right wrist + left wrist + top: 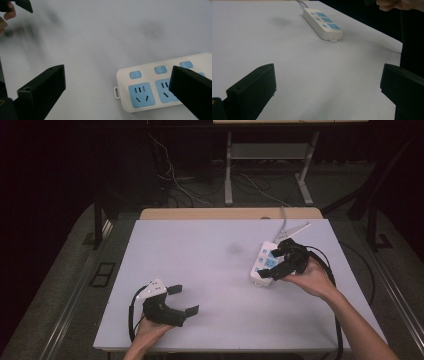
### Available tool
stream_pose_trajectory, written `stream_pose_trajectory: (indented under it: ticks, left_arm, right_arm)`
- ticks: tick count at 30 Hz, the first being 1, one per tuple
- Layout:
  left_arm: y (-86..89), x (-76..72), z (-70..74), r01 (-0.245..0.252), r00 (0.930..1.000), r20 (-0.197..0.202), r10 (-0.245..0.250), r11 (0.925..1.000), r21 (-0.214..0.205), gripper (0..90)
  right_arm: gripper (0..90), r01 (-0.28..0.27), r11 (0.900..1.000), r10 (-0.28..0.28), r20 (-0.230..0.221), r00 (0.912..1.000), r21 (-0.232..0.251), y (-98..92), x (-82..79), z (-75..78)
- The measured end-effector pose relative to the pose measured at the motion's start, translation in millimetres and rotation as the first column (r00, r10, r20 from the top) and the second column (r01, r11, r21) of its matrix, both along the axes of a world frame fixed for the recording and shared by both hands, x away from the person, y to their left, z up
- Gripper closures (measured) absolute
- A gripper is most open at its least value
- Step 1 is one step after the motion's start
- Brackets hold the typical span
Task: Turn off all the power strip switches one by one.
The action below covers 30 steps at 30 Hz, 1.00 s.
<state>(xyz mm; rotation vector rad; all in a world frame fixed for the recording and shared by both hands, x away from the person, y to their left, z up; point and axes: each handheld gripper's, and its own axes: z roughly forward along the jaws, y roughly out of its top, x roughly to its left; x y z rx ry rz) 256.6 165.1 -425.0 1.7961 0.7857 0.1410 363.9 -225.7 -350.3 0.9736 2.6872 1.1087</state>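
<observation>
Both tools gape wide: right tool (285, 260) hovers over the white blue-socketed power strip (264, 263); left tool (183, 300) above the pale desk (210, 270).

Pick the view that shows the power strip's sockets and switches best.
The right gripper view: the power strip lies close, so socket slots and blue switches read clearly, though one jaw covers part. The left gripper view shows the whole strip smaller and slanted. In the high view the right gripper partly hides it.
</observation>
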Motion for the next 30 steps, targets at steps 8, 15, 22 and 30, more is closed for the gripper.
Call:
stream_pose_trajectory:
  ticks: [8, 15, 22, 30]
  left_arm:
    - [-0.6, -0.3, 0.2, 0.003, 1.0000, 0.001, -0.003, 1.0000, 0.000, 0.0]
    - [-0.3, -0.4, 0.3, 0.004, 1.0000, 0.001, -0.004, 1.0000, 0.001, 0.0]
    - [-0.2, -0.5, 0.4, 0.001, 1.0000, 0.000, -0.001, 1.0000, -0.002, 0.0]
    - [0.2, -0.5, 0.4, 0.001, 1.0000, 0.002, -0.001, 1.0000, -0.003, 0.0]
  right_arm:
    - [0.7, 0.017, 0.9996, -0.017, -0.012, 0.9998, -0.022, 2.0, 12.4, -5.9]
    - [0.7, 0.032, 0.9990, -0.032, -0.022, 0.9992, -0.032, 2.9, 20.7, -12.6]
    - [13.7, 0.048, 0.9973, -0.050, -0.030, 0.9983, -0.055, 4.1, 27.9, -18.2]
    - [48.8, 0.044, 0.9977, -0.047, -0.069, 0.9965, -0.051, 0.2, 35.7, -24.2]
